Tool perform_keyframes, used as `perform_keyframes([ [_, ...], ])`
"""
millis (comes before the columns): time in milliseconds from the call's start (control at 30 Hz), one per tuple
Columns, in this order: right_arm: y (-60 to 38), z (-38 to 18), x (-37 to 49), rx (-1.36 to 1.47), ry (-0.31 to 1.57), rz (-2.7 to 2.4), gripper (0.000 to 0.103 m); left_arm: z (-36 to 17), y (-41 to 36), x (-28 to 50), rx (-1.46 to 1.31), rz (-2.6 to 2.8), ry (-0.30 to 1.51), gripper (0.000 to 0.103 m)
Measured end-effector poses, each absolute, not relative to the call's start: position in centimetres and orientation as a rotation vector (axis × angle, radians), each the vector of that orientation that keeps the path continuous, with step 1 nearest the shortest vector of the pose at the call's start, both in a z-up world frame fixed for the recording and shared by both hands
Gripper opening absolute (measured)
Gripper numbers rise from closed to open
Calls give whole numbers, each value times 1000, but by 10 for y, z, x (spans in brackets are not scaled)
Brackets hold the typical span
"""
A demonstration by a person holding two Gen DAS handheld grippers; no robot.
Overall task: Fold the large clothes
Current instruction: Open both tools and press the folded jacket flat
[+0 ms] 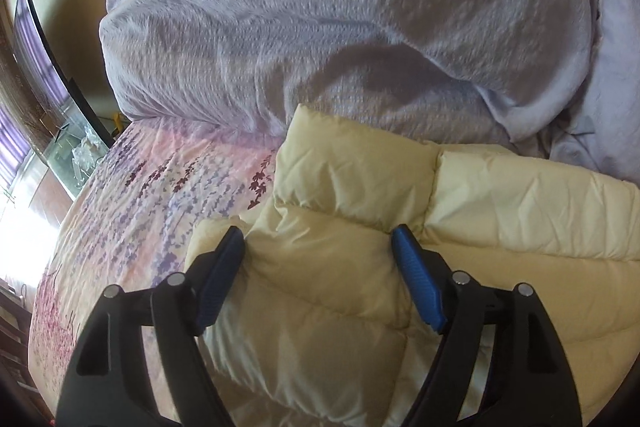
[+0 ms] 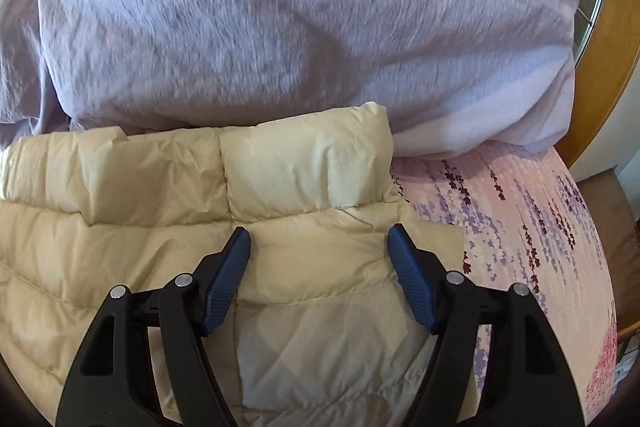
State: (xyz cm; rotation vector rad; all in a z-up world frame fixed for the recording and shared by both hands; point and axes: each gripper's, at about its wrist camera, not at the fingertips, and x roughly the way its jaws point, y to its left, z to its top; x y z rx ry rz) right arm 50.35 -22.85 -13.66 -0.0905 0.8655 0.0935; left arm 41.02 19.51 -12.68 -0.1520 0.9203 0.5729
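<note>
Jacket on sheet, near edge of bed. Duvet heaped behind jacket, touching its collar. Left gripper over jacket's left part, sheet to its left. Right gripper over jacket's right part below collar, sheet to its right. Screen far left, beyond bed.

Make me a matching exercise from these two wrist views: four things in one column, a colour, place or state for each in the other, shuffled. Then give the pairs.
Column 1
1. cream quilted puffer jacket
2. lilac crinkled duvet
3. pink floral bed sheet
4. left gripper

Column 2
A. printed with purple and dark red flower sprigs
B. open, blue-padded fingers spread over the jacket
C. lying flat, its far edge against the duvet
D. heaped high at the far side of the bed

Pairs: 1-C, 2-D, 3-A, 4-B
</note>
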Motion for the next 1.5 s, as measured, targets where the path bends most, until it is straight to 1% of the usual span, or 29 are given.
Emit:
perform_keyframes([
  [433, -229, -162, 514, -81, 823, 71, 82, -150, 200, 419, -128, 592, 930, 88],
  [600, -231, -166, 518, -75, 839, 72, 85, -157, 204, 421, -152, 587, 936, 90],
  [700, -237, -168, 523, -64, 859, 79, 85, -158, 208, 422, -170, 579, 952, 90],
  [800, -248, -159, 526, -33, 920, 102, 85, -149, 213, 418, -209, 538, 979, 88],
  [967, -280, -128, 506, 66, 949, 129, 86, -120, 213, 386, -202, 479, 965, 88],
  [1033, -297, -123, 497, 112, 986, 128, 88, -110, 215, 371, -206, 467, 961, 88],
  [1100, -316, -122, 487, 166, 1033, 120, 88, -104, 218, 353, -217, 453, 964, 88],
  [1300, -360, -137, 456, 288, 1148, 104, 88, -99, 226, 299, -295, 372, 1005, 88],
  [1500, -361, -161, 437, 415, 1246, 148, 88, -122, 235, 270, -452, 347, 1061, 88],
])
